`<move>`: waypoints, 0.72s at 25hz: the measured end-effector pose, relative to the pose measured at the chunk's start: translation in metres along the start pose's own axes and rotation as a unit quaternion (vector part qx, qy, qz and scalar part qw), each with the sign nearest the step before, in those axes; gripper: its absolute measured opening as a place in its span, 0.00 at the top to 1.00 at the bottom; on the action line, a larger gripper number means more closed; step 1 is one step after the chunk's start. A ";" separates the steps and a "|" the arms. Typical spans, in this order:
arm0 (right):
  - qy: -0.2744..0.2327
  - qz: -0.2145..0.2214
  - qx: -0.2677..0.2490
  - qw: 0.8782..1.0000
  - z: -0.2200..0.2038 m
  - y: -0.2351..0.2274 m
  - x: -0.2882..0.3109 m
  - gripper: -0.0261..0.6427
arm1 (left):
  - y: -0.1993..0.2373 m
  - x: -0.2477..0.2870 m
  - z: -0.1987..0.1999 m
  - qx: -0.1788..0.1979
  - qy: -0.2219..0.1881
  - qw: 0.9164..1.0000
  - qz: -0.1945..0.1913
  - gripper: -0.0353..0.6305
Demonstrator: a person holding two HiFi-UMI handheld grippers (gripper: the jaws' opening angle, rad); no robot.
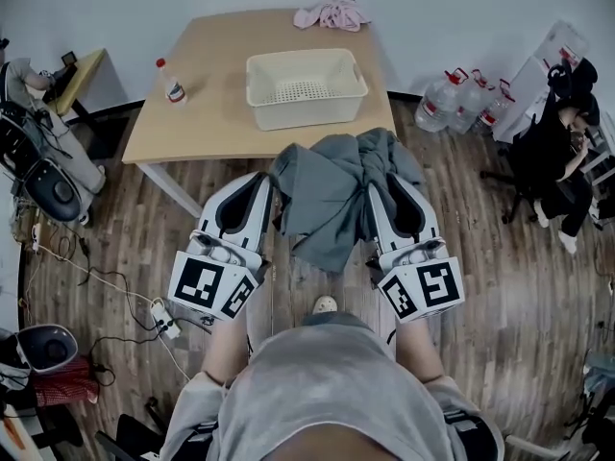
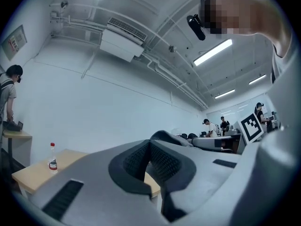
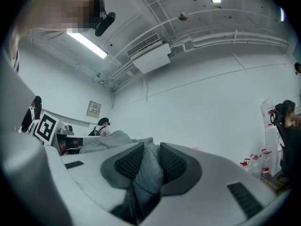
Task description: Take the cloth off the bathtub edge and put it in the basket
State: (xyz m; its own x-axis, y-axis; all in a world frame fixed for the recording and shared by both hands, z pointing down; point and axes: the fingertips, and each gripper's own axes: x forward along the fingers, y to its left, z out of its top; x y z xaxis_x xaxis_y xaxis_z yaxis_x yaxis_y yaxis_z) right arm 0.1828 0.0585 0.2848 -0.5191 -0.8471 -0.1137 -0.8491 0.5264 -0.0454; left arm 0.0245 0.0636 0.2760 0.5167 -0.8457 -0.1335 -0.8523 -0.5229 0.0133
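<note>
Hanging grey cloth [image 1: 332, 200]; red-capped bottle [image 1: 174, 86], label unreadable.

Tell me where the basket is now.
Head view: the basket sits on the table, just beyond the grey cloth, bottle to its left.

Left gripper [image 2: 149, 149] and right gripper [image 3: 151, 157]: pale grey shells, dark ribbed pads [image 2: 165, 163], black-and-white marker cubes [image 1: 213, 284]; the person wears a grey shirt [image 1: 327, 382]

A small bottle [image 1: 174, 88] stands on the wooden table [image 1: 211, 113], water jugs [image 1: 444, 100] beside it.
</note>
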 end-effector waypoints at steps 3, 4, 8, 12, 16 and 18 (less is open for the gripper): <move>-0.002 0.008 0.001 1.000 -0.002 -0.018 0.008 0.79 | -0.003 0.020 -0.002 0.002 -0.004 1.000 0.004 0.95; -0.003 0.011 0.002 1.000 -0.002 -0.024 0.010 0.79 | -0.004 0.026 -0.002 0.003 -0.005 1.000 0.006 0.95; -0.003 0.014 0.006 1.000 -0.004 -0.043 0.015 0.79 | -0.009 0.041 -0.007 0.007 0.001 1.000 0.011 0.95; -0.004 0.013 0.012 1.000 -0.007 -0.054 0.023 0.79 | -0.005 0.052 -0.010 0.008 0.006 1.000 0.015 0.95; -0.002 0.008 0.017 1.000 -0.012 -0.063 0.036 0.79 | 0.003 0.064 -0.013 0.009 0.011 1.000 0.013 0.95; -0.001 0.004 0.017 1.000 -0.013 -0.066 0.042 0.79 | 0.009 0.070 -0.015 0.009 0.012 1.000 0.010 0.95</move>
State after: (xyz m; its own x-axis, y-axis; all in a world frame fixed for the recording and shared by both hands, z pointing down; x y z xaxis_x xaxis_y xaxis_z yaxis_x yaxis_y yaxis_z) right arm 0.2153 -0.0130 0.2959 -0.5262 -0.8422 -0.1172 -0.8406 0.5360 -0.0782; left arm 0.0544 -0.0017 0.2816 0.5007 -0.8585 -0.1105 -0.8639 -0.5037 -0.0014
